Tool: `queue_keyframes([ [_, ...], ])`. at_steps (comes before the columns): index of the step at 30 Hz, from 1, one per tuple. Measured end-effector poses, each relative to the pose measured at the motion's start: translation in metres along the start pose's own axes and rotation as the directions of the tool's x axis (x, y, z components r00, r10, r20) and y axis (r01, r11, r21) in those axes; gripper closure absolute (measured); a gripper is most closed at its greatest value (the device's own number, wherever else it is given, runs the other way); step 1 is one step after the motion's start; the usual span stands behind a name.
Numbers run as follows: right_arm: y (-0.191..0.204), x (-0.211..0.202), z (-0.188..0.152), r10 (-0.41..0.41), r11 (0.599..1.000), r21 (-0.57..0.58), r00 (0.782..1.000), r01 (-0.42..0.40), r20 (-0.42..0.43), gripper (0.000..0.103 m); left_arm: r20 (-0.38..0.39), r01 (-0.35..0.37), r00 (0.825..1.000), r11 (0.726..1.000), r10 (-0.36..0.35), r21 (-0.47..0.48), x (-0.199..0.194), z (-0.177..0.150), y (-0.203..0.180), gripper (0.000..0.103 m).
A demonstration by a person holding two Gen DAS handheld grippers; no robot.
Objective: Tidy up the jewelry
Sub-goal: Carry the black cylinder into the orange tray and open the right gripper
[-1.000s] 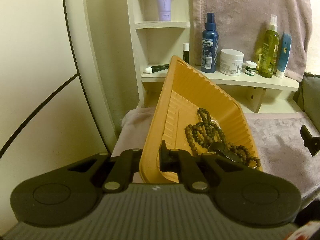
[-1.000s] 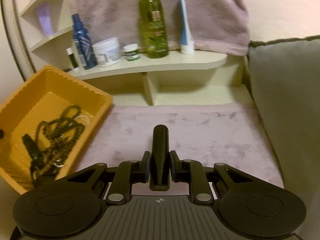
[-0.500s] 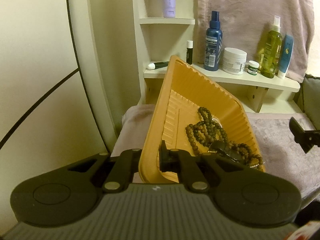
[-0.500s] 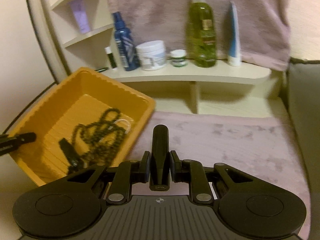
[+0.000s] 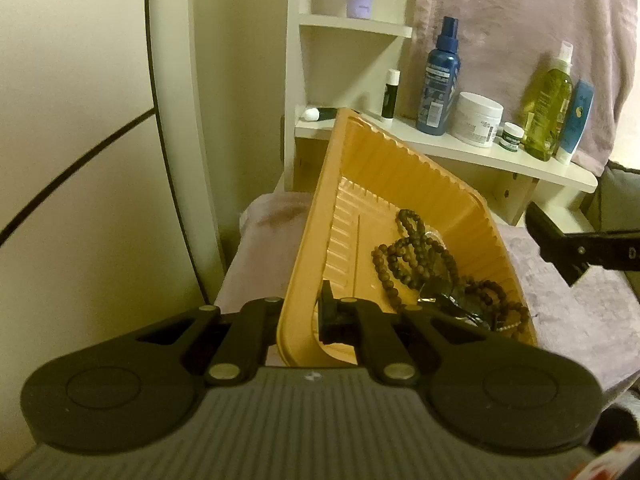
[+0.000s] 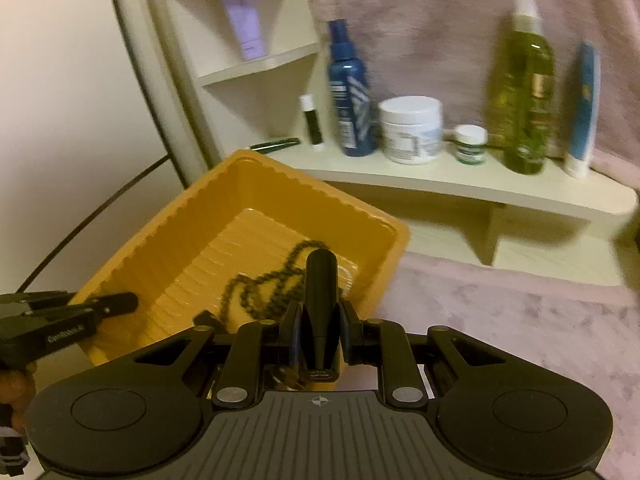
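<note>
While the left gripper [image 5: 304, 320] pinches the near wall of the orange tray [image 5: 360, 160], tilting it, the bead necklace [image 5: 416, 252] lies inside w/ a dark clip. Right gripper [image 6: 320, 320] is clamped on a black tube [image 6: 321, 304], held just above the tray's near-right corner; toiletry bottles stand on the shelf [image 6: 460, 184] behind.

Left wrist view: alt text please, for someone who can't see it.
The left claw is shut on the near wall of a tilted orange tray holding a dark bead necklace. Behind it, a cream shelf carries bottles and jars; the right claw's dark tip enters from the right.
</note>
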State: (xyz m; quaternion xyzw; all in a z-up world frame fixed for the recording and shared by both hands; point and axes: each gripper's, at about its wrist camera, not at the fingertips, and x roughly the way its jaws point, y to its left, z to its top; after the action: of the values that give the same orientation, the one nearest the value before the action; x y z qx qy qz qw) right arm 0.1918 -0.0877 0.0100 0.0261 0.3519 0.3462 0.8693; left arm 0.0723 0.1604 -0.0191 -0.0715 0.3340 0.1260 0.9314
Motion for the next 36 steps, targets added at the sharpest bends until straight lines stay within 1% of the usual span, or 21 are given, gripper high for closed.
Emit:
queue_keyframes([
  [6,0.016,0.016,0.014,0.019,1.000,-0.019,1.000,-0.020,-0.020,0.083,-0.025,0.026,0.999,0.999,-0.027,-0.037,0.007,-0.003,0.013,0.097],
  [12,0.024,0.026,0.019,0.023,0.999,-0.038,0.999,-0.025,-0.037,0.083,-0.046,0.048,0.998,0.996,-0.051,-0.077,0.016,-0.007,0.025,0.097],
  [17,0.025,0.031,0.018,0.024,0.999,-0.045,0.998,-0.027,-0.051,0.083,-0.070,0.057,0.996,0.994,-0.064,-0.096,0.024,-0.012,0.032,0.095],
  [22,0.026,0.036,0.018,0.019,0.998,-0.050,0.998,-0.022,-0.064,0.083,-0.092,0.070,0.992,0.988,-0.083,-0.138,0.031,-0.015,0.042,0.094],
  [27,0.028,0.040,0.018,0.021,0.998,-0.055,0.997,-0.025,-0.075,0.083,-0.115,0.062,0.990,0.987,-0.079,-0.151,0.036,-0.018,0.044,0.091],
  [36,0.036,0.051,0.018,0.026,0.997,-0.067,0.995,-0.032,-0.094,0.083,-0.119,0.072,0.988,0.982,-0.094,-0.177,0.036,-0.019,0.048,0.087],
])
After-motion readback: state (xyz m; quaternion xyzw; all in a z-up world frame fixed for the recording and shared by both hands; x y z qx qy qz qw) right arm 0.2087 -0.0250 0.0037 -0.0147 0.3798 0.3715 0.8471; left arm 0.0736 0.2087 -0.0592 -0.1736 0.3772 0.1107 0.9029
